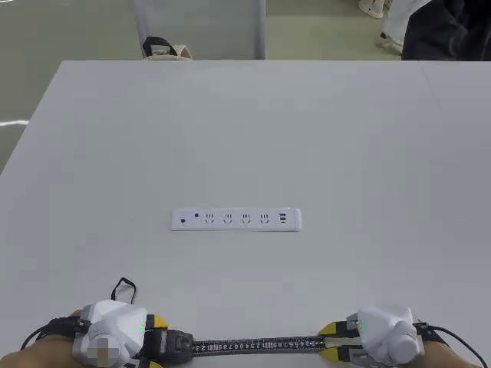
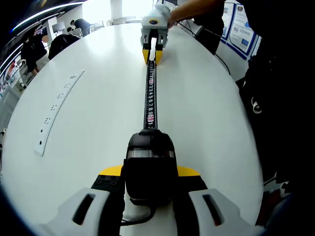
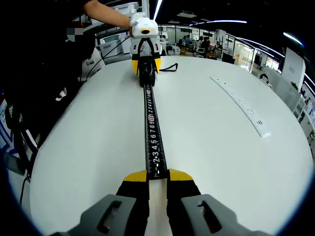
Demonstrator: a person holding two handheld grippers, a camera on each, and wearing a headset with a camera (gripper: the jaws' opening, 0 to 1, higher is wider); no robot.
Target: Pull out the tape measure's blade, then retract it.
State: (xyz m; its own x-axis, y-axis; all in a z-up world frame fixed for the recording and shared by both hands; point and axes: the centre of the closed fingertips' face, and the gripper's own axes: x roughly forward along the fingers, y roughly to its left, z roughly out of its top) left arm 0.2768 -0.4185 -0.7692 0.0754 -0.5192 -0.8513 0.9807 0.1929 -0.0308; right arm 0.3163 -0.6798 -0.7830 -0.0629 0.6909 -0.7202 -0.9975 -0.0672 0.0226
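A black tape measure case (image 2: pixel 150 164) sits between the yellow-tipped jaws of my left gripper (image 2: pixel 150 172), which is shut on it; the case (image 1: pixel 178 345) lies at the table's near left edge in the head view. Its black blade (image 1: pixel 257 345) with white numbers runs out flat across the table (image 1: pixel 245 138) to my right gripper (image 1: pixel 331 341). My right gripper (image 3: pixel 157 175) is shut on the blade's end (image 3: pixel 156 169). The blade (image 2: pixel 150 93) stretches straight between the two. A black wrist strap (image 1: pixel 123 289) lies behind the left gripper (image 1: pixel 157 337).
A white power strip (image 1: pixel 235 219) lies in the middle of the white table, well beyond the tape. A grey chair back (image 1: pixel 199 27) and a strapped bag (image 1: pixel 165 49) stand past the far edge. People and desks fill the room behind.
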